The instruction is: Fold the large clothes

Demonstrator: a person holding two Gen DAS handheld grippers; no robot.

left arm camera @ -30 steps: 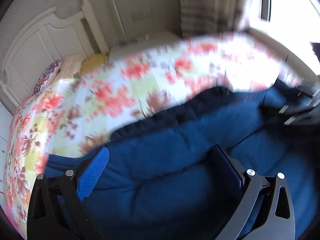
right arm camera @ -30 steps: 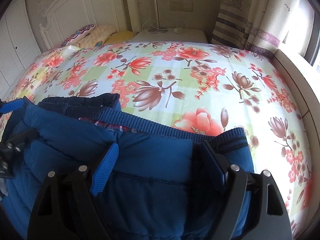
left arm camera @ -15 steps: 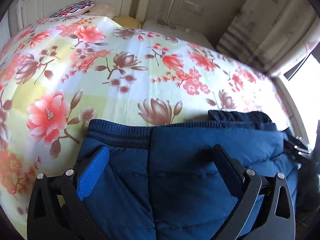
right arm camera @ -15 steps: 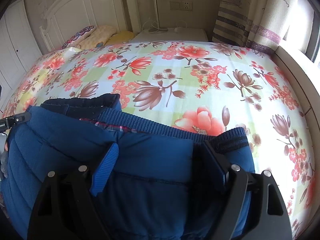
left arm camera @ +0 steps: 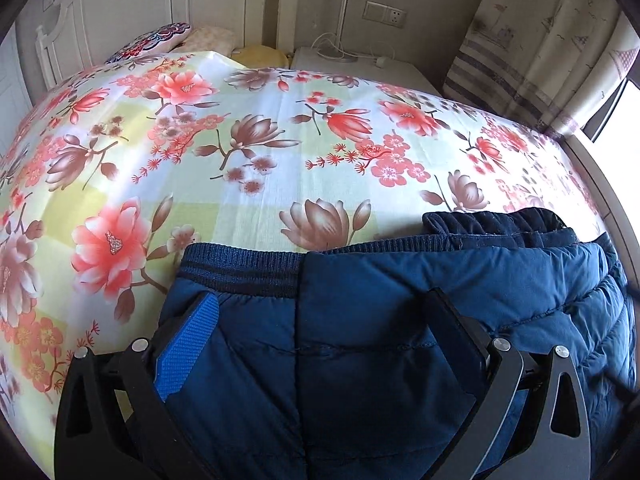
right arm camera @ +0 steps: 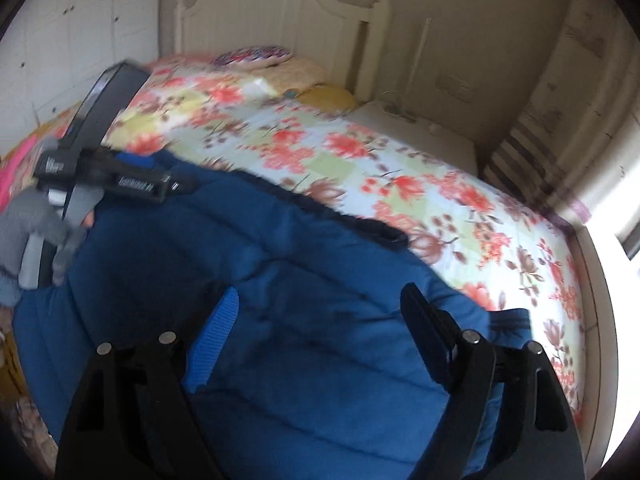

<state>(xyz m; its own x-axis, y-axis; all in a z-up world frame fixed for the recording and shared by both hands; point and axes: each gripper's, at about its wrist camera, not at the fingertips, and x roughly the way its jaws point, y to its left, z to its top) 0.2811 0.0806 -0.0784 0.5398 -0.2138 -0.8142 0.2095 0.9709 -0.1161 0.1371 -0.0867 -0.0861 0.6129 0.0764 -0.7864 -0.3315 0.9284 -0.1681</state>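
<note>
A dark blue quilted puffer jacket (left arm camera: 400,320) with a ribbed hem lies folded on the floral bedspread (left arm camera: 260,160). My left gripper (left arm camera: 320,312) is open, its fingers spread wide over the jacket's hem end. In the right wrist view the jacket (right arm camera: 300,280) fills the foreground and my right gripper (right arm camera: 320,312) is open above it, fingers wide apart. The left gripper's body (right arm camera: 104,160) shows at the jacket's far left edge in that blurred view.
A white headboard (right arm camera: 280,12) and pillows (left arm camera: 160,38) are at the head of the bed. A white nightstand (left arm camera: 360,62) with cables stands beside it. A striped curtain (left arm camera: 540,40) and a bright window lie to the right.
The left view swung from a blurred side angle to face the jacket's hem squarely. The right gripper lifted and swung, its view now blurred and turned toward the headboard. Both stayed open.
</note>
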